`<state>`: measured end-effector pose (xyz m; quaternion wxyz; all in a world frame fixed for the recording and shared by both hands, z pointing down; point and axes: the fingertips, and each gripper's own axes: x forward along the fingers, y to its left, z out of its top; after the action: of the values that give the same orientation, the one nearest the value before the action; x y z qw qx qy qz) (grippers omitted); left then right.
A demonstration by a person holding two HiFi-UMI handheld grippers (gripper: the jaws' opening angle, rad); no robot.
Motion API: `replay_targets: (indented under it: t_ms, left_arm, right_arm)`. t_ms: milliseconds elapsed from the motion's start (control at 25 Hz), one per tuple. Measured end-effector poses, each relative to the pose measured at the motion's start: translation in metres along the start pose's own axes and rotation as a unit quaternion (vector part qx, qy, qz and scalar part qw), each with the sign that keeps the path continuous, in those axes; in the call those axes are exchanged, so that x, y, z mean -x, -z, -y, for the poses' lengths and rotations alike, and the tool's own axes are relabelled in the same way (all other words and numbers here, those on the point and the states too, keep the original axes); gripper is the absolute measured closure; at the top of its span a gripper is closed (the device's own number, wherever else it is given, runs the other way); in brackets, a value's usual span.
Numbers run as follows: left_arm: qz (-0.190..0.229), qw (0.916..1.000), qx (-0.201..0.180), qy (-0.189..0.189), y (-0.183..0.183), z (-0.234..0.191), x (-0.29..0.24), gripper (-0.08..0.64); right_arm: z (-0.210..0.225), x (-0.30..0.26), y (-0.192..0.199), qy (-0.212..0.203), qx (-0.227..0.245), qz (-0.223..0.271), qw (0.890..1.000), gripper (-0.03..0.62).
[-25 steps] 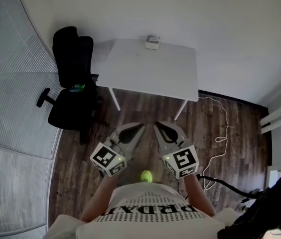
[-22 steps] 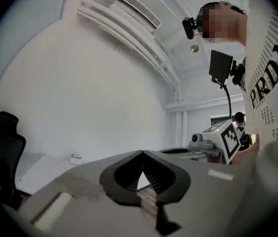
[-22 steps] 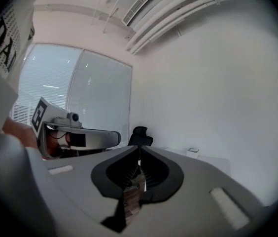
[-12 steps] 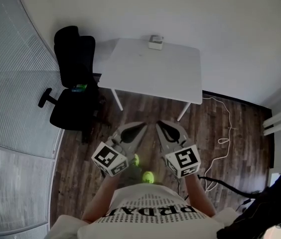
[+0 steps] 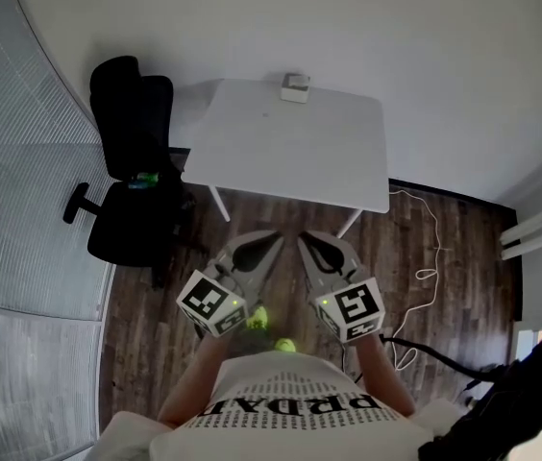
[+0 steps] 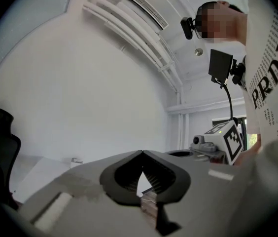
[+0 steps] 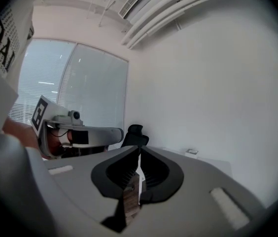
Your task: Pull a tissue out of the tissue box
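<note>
Over the last second the white table point(image 5: 290, 152) has come to sit slightly lower and larger in the head view, and the black office chair point(image 5: 132, 176) has slid toward the left of the frame. This indicates that the person is walking toward the table. The two tools keep the same carried pose in front of the body. The left hand-held gripper point(image 5: 273, 240) has its jaws together at the tips with nothing between them, as its own view confirms point(image 6: 142, 152). The right hand-held gripper point(image 5: 302, 241) is likewise closed and empty point(image 7: 139, 149). The tissue box point(image 5: 295, 86) stands at the middle of the table's far edge, close against the wall, and appears small and distant in both gripper views point(image 6: 76, 160) point(image 7: 191, 152). The task is therefore judged to be in the approach stage: no contact with the box is made, and neither gripper is yet opened for a grasp. The tabletop is bare between its near edge and the box, so a reach can cross it without obstruction, but it must span the full depth of the table. The wall directly behind the box leaves no room for overshoot. The wooden floor point(image 5: 252, 214) between the person and the table is open. The chair stands just beside the table's left side. A white cable point(image 5: 427, 248) trails on the floor to the right of the table legs and is judged a snag risk if the path drifts right. A glass partition with blinds point(image 5: 21, 161) bounds the left.
</note>
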<state>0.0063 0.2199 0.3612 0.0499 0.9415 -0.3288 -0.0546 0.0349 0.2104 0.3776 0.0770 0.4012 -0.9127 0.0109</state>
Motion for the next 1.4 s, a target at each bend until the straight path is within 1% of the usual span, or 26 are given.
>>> replay_targets:
  t_ms: [320, 520, 640, 880, 1120, 1280, 1360, 1400]
  left_arm:
    - [0.002, 0.9995, -0.005, 0.03, -0.018, -0.044, -0.015, 0.568]
    - [-0.001, 0.9993, -0.001, 0.037, -0.024, -0.072, -0.021, 0.568]
    - [0.0, 0.9991, -0.002, 0.043, -0.026, -0.081, -0.022, 0.568]
    - [0.006, 0.998, -0.009, 0.063, -0.028, -0.096, -0.017, 0.568]
    - [0.004, 0.9978, -0.004, 0.067, -0.028, -0.124, -0.011, 0.568]
    - [0.003, 0.9976, 0.003, 0.069, -0.025, -0.133, -0.01, 0.568]
    - [0.001, 0.9975, 0.006, 0.07, -0.024, -0.136, -0.014, 0.568]
    - [0.0, 0.9975, 0.007, 0.07, -0.024, -0.138, -0.017, 0.568]
  right_arm:
    - [0.016, -0.045, -0.019, 0.024, 0.006, 0.009, 1.0, 0.571]
    - [0.022, -0.073, -0.029, 0.034, 0.003, 0.01, 0.999, 0.571]
    - [0.024, -0.081, -0.032, 0.041, 0.001, 0.015, 0.999, 0.571]
    - [0.025, -0.096, -0.033, 0.06, -0.003, 0.014, 0.998, 0.571]
    - [0.026, -0.122, -0.035, 0.074, -0.004, 0.011, 0.997, 0.571]
    - [0.027, -0.13, -0.03, 0.078, -0.005, 0.002, 0.997, 0.571]
    - [0.033, -0.134, -0.028, 0.079, -0.009, -0.005, 0.997, 0.565]
    - [0.036, -0.137, -0.027, 0.078, -0.01, -0.007, 0.997, 0.551]
